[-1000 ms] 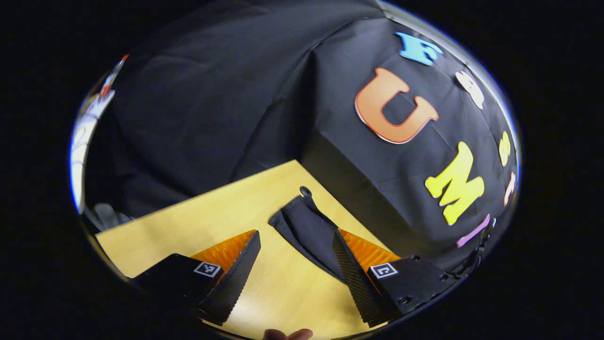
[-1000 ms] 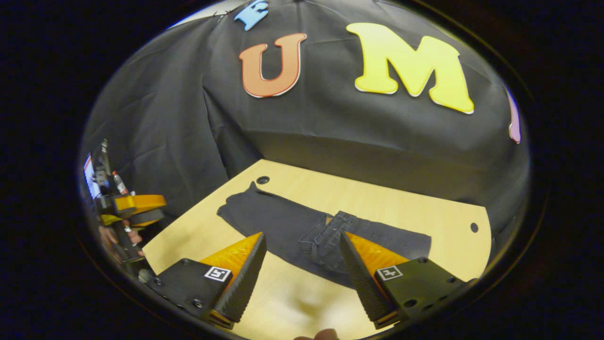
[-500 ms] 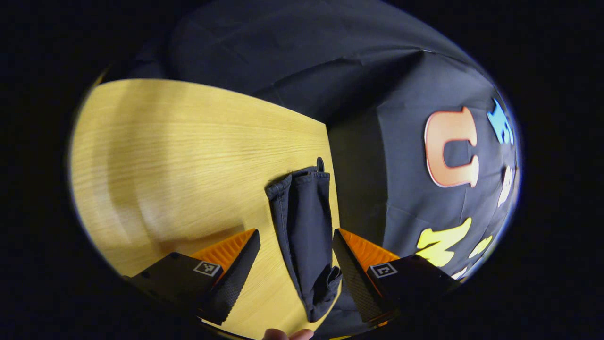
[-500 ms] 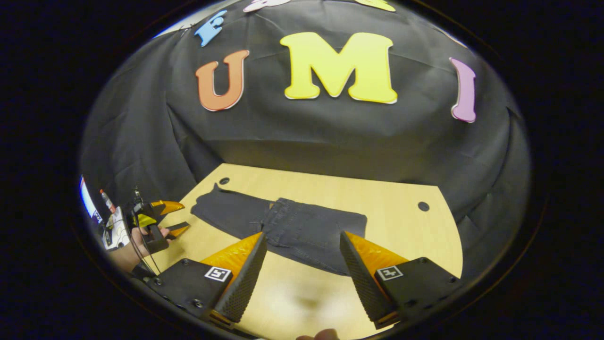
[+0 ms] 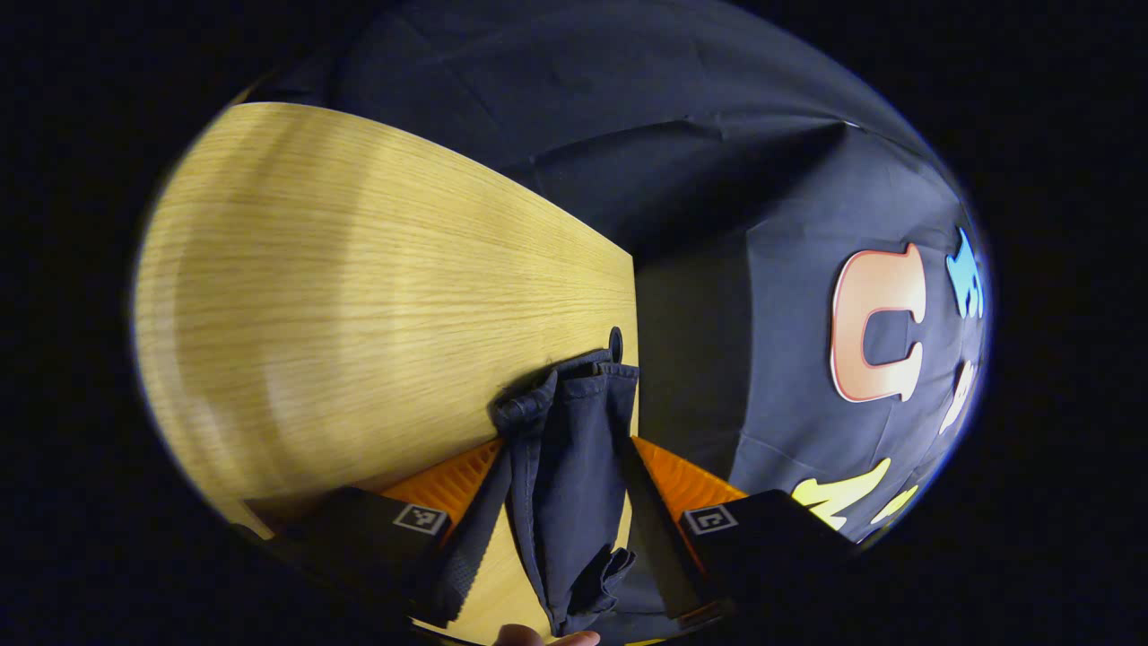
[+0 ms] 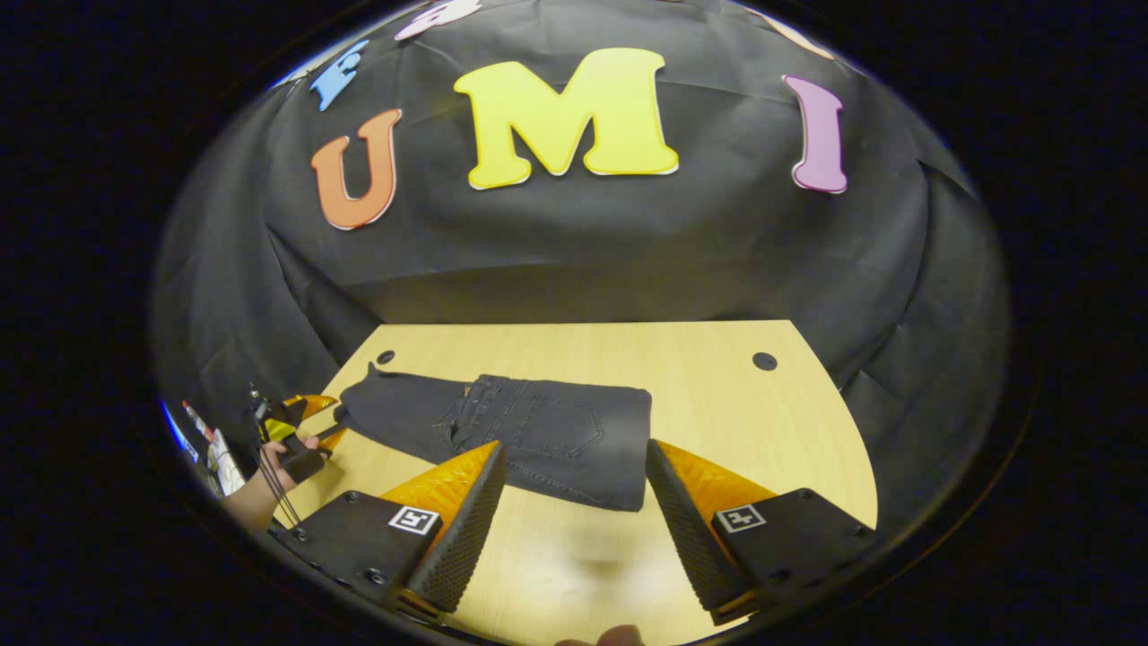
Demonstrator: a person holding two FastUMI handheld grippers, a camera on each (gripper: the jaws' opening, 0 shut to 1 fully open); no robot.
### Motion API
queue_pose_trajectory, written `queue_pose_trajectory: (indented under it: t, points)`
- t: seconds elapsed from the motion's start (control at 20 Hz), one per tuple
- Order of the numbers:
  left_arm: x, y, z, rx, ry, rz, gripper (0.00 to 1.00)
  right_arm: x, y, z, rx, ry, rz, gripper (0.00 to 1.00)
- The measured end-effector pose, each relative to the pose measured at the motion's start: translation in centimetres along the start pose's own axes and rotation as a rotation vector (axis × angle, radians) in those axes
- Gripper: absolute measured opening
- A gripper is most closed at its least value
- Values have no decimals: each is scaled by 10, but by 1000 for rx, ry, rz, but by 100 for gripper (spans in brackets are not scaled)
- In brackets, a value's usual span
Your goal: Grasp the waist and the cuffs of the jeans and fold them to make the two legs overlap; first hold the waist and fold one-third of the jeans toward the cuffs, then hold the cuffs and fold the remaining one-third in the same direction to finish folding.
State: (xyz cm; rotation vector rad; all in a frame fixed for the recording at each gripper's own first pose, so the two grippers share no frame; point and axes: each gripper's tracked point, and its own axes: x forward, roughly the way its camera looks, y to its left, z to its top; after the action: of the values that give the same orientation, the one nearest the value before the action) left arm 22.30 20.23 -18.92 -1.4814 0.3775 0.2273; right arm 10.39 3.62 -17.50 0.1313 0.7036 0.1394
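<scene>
Jeans [image 5: 574, 502] cut off below.

There was one pair of jeans [image 6: 529, 431] on one wooden table [image 6: 717, 413]. Two grippers were in sight, the right gripper [image 6: 574, 520] near and the left gripper [image 6: 314, 422] far left. The table had two holes [image 6: 764, 361].

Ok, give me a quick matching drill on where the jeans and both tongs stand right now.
Things:
1. left tongs
2. right tongs
3. waistband of the dark denim jeans
4. small round hole in the pale wooden table

States:
A. folded over onto the legs
B. astride the cuff end
C. open over bare tabletop, nothing between the fingers
D. just beyond the cuffs, near the table's edge

Pairs: 1-B, 2-C, 3-A, 4-D
</scene>
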Motion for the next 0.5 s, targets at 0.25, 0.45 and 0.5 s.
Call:
queue_pose_trajectory:
  t: [0.25, 0.45, 0.5]
  points:
    - [27, -20, 0, -2, 14, -70, 70, -4, -21, -13, 21, 26, -38, 93]
    - [45, -23, 0, -19, 12, -69, 70, -8, -22, -21, 3, 34, -32, 94]
    - [47, -20, -1, -21, 14, -55, 67, -10, -22, -23, 0, 34, -29, 94]
